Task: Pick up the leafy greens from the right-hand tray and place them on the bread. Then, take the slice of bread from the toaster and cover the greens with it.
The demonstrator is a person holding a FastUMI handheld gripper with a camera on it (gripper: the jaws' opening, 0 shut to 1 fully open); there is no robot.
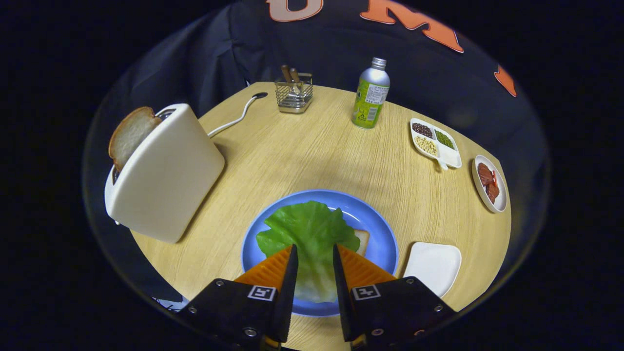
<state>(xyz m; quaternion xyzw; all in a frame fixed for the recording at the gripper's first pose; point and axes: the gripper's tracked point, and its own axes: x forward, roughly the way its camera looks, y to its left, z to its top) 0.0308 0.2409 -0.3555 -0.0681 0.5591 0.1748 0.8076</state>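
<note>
Green lettuce leaf (309, 234) lies lengthwise between the parted jaws, stem nearest.

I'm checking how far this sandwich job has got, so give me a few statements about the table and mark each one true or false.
1. The lettuce leaf lies on the blue plate, covering most of the bread. True.
2. The toaster is empty. False: a bread slice stands up out of its slot.
3. The gripper has its jaws shut on the lettuce. False: they stand apart, the leaf showing between them.
4. The small white tray beside the plate holds greens. False: it is bare.
5. A bottle stands upright beyond the plate. True.
</note>
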